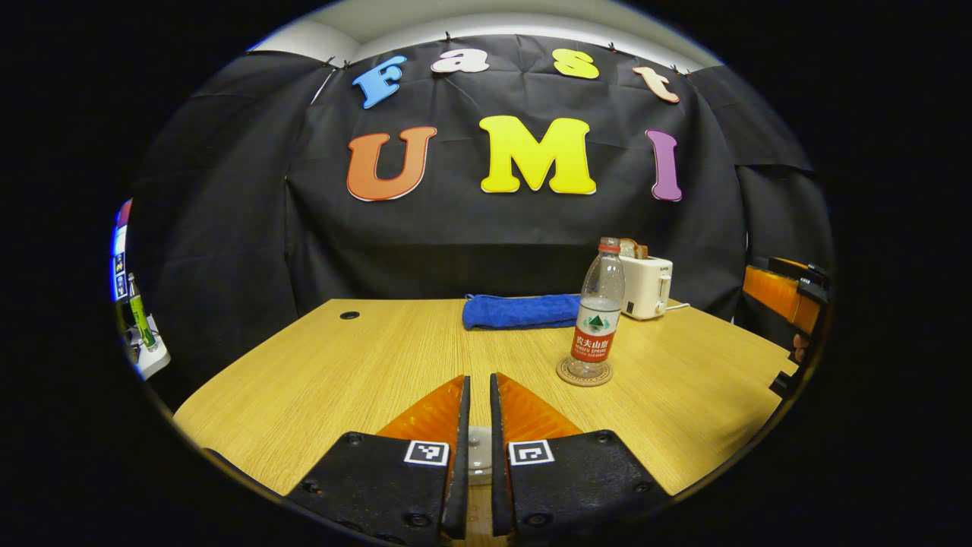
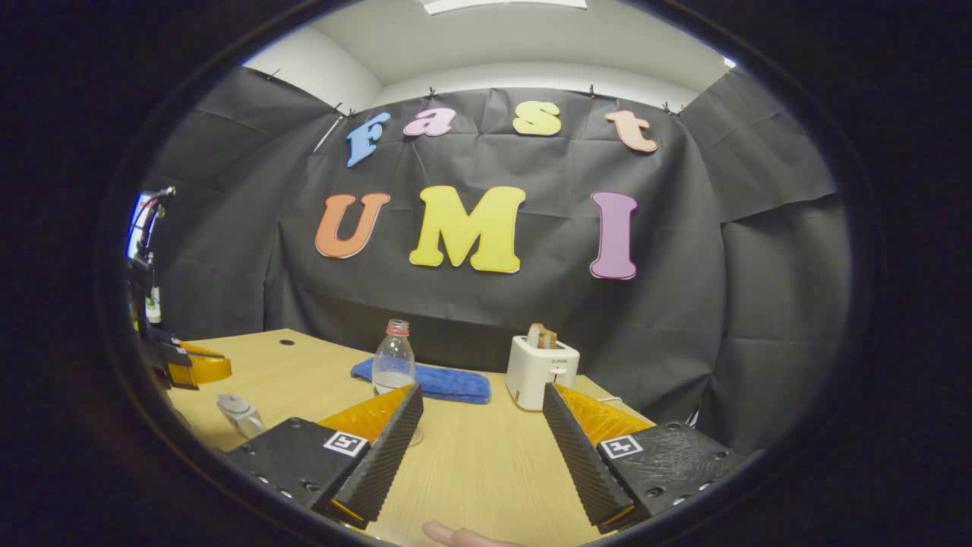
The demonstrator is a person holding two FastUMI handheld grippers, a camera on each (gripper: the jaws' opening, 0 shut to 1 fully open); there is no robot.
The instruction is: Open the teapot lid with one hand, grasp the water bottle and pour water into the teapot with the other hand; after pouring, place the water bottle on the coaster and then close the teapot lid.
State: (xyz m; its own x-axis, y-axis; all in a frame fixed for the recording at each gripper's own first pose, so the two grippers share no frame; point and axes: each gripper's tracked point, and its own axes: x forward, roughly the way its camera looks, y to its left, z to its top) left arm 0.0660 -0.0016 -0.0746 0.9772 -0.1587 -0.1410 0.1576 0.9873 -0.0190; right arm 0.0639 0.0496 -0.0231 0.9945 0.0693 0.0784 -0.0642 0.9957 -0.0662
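Note:
A clear water bottle (image 1: 599, 311) with a red cap stands upright on a round coaster (image 1: 584, 374) on the wooden table (image 1: 342, 365). My left gripper (image 1: 479, 380) is shut to a narrow slit, well left of the bottle. A pale grey piece of the teapot (image 1: 478, 456) shows low down through that slit. In the right gripper view the small pale teapot (image 2: 239, 412) sits on the table with its lid on, and the left gripper (image 2: 190, 368) hovers just beyond it. My right gripper (image 2: 482, 391) is open and holds nothing, with the bottle (image 2: 393, 357) behind its left finger.
A folded blue towel (image 1: 520, 311) lies at the back of the table. Beside it, in the far right corner, stands a white toaster (image 1: 645, 285) with bread in it. A person's fingertip (image 2: 456, 535) shows at the bottom of the right gripper view.

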